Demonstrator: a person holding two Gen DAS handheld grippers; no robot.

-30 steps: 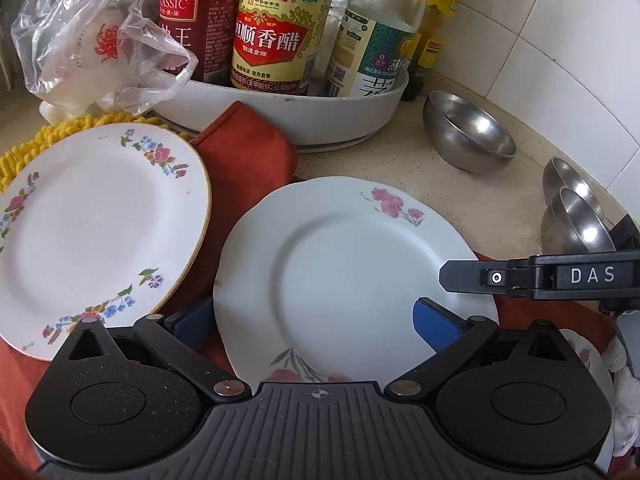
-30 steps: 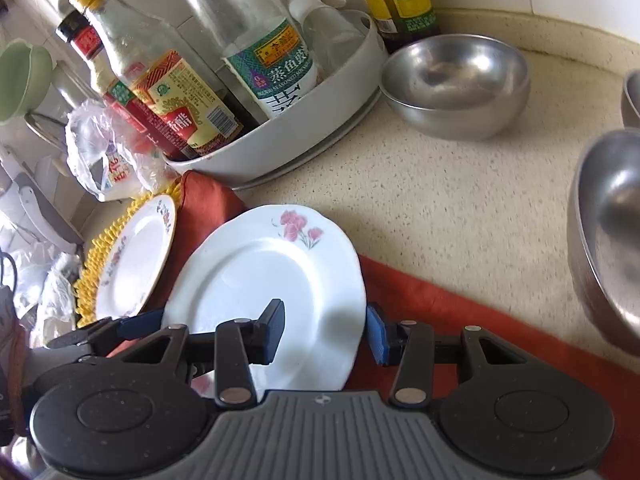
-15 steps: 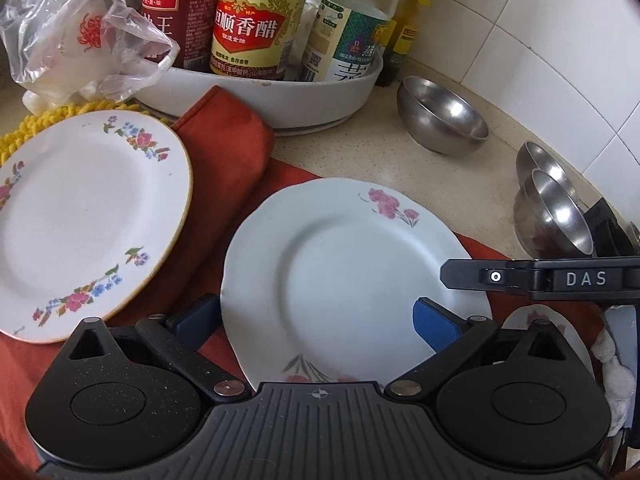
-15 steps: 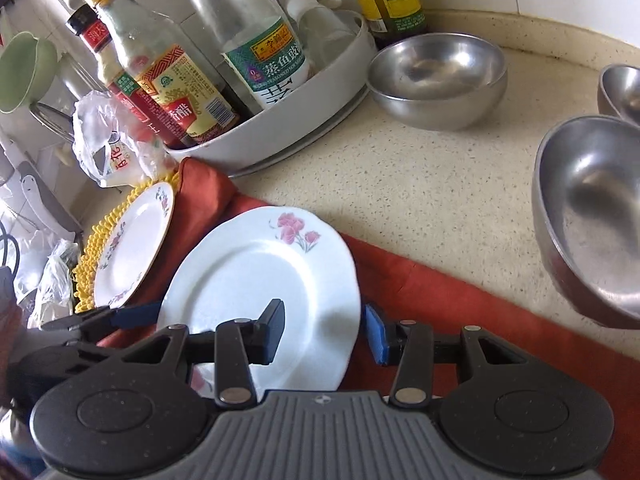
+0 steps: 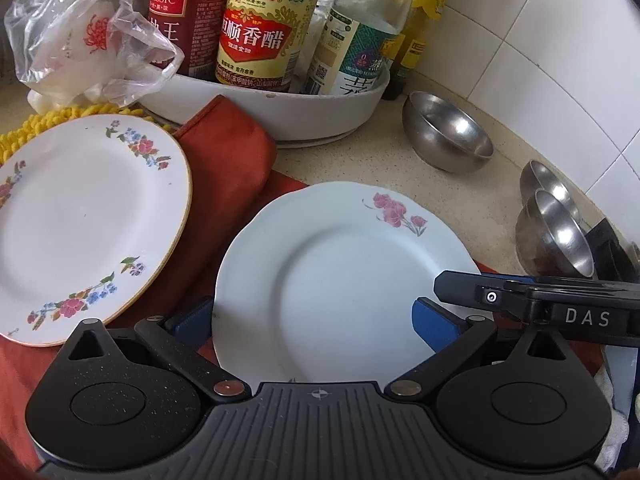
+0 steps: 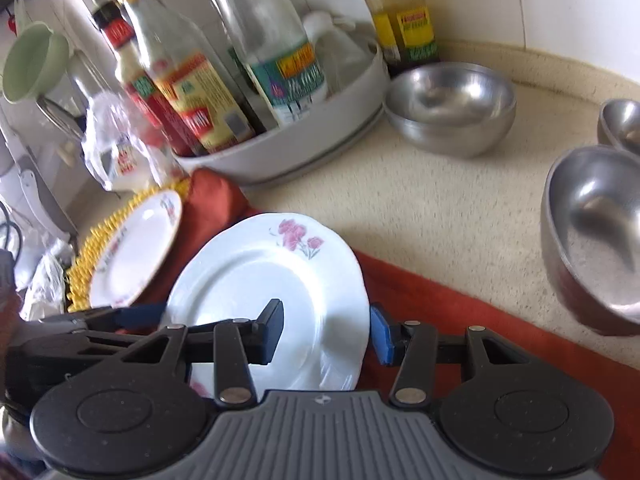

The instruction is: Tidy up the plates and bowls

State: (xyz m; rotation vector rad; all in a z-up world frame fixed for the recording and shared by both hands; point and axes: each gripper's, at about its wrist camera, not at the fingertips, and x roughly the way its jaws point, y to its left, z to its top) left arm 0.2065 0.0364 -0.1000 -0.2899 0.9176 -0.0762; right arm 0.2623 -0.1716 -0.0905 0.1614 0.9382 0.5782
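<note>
The white plate point(image 5: 344, 276) with pink roses lies flat on the red cloth point(image 5: 224, 168) in the left wrist view, its flowers toward the wall, with the left gripper point(image 5: 316, 320) spread wide on either side of its near rim, a gold-rimmed plate point(image 5: 80, 224) to its left and steel bowls point(image 5: 448, 136) beyond. In the right wrist view the same plate point(image 6: 272, 296) sits between the parted fingers of the right gripper point(image 6: 326, 330), one finger over the plate, the other just outside its rim; a tray of bottles point(image 6: 320, 132) stands behind and a large steel bowl point(image 6: 596, 232) at right
</note>
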